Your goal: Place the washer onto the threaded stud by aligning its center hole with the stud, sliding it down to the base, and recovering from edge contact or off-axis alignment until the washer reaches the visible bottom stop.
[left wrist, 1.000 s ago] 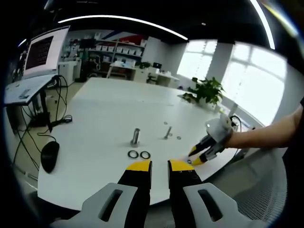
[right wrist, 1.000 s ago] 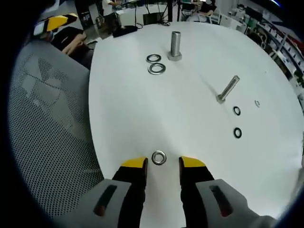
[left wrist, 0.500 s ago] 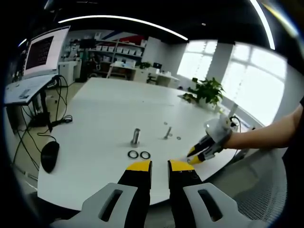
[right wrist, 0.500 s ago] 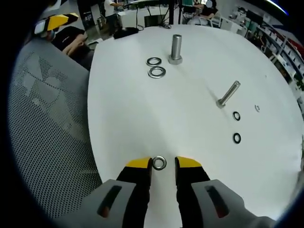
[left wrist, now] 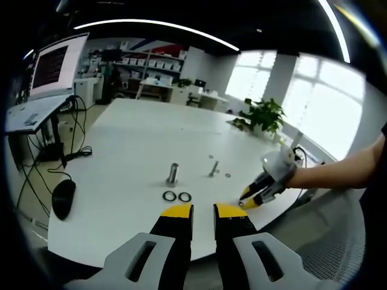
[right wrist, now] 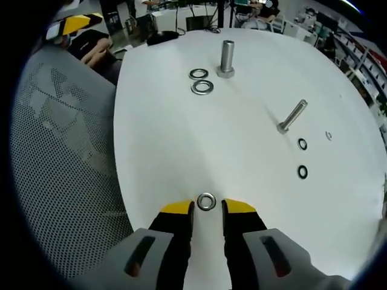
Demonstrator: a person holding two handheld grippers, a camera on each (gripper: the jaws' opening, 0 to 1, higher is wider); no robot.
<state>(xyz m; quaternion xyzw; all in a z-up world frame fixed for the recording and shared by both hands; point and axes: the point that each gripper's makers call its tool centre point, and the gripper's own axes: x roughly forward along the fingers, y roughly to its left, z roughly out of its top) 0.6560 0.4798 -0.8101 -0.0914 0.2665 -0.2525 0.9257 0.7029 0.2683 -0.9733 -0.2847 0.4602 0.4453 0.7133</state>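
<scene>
Sitting near the edge of the white surface (right wrist: pixel 181 151), a small washer (right wrist: pixel 206 201) lies between the yellow fingers (right wrist: pixel 178 209) of the right gripper (right wrist: pixel 206 208). The fingers are close on both sides of it; whether they touch it cannot be told. The stud (right wrist: pixel 227 58) stands upright far across the surface, with two bigger washers (right wrist: pixel 200 81) lying just beside it. A bolt (right wrist: pixel 292 116) lies tilted off to one side, near two small black rings (right wrist: pixel 302 158). The left gripper (left wrist: pixel 202 212) hangs off the surface's edge, its fingers a little apart and holding nothing.
</scene>
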